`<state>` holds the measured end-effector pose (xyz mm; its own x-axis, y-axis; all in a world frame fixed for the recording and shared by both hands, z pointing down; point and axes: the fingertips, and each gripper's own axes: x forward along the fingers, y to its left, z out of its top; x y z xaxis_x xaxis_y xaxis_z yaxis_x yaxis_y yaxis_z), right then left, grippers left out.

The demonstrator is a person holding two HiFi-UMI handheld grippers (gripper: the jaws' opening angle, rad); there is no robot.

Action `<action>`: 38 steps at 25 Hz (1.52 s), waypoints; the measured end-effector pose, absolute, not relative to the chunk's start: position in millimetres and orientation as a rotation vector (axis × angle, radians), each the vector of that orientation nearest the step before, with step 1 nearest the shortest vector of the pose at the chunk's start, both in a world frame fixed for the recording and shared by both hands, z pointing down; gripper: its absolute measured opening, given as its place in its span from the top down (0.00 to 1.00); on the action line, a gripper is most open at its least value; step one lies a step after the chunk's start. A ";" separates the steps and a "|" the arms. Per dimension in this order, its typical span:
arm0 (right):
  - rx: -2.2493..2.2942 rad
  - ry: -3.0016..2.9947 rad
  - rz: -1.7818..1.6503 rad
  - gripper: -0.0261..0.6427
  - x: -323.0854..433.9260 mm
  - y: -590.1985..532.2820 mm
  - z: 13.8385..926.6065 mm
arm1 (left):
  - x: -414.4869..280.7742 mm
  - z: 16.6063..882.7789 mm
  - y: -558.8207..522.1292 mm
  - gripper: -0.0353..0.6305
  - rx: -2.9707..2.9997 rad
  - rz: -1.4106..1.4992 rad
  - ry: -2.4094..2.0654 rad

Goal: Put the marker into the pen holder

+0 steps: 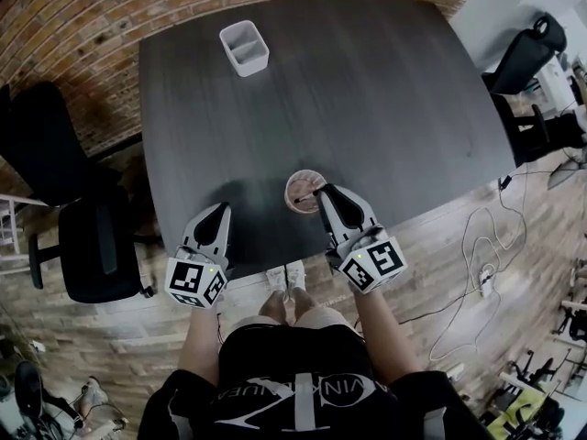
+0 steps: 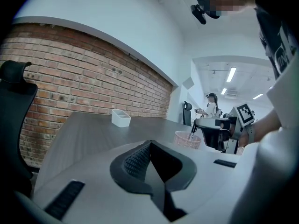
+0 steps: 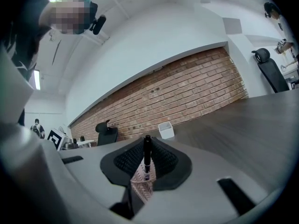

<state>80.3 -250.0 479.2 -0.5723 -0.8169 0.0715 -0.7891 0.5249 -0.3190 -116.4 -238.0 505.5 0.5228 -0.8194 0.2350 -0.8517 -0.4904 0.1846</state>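
Observation:
A pink mesh pen holder [image 1: 301,193] stands near the table's front edge. My right gripper [image 1: 318,192] hangs right over it, shut on a black marker [image 3: 147,154] that stands upright between the ribbed pads, with its lower end at the holder's [image 3: 141,185] mouth. From the left gripper view, the marker [image 2: 193,131] slants down into the holder [image 2: 187,139] under the right gripper [image 2: 211,124]. My left gripper [image 1: 220,213] rests over the front edge, left of the holder, with its jaws together and nothing between them [image 2: 150,149].
A white rectangular container [image 1: 244,48] stands at the table's far left side. The dark table [image 1: 367,90] has a brick wall behind it. Black office chairs stand left [image 1: 83,246] and right [image 1: 527,58]. Cables lie on the floor [image 1: 477,246].

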 end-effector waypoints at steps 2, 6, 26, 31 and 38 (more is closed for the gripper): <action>-1.394 2.677 -0.501 0.87 76.8 -251.4 484.3 | -117.8 506.9 -236.4 0.92 2.482 0.170 -1.411; -1.372 2.707 -0.494 0.87 72.4 -253.2 490.4 | -120.1 510.6 -235.6 0.92 2.466 0.181 -1.431; -1.340 2.783 -0.481 0.87 66.1 -256.2 499.4 | -130.1 513.9 -231.6 0.92 2.416 0.168 -1.488; -1.351 2.825 -0.436 0.87 65.5 -253.7 499.3 | -130.0 510.1 -228.6 0.92 2.415 0.165 -1.496; -1.355 2.831 -0.421 0.80 69.4 -252.5 496.4 | -126.9 506.9 -226.1 0.92 2.420 0.160 -1.497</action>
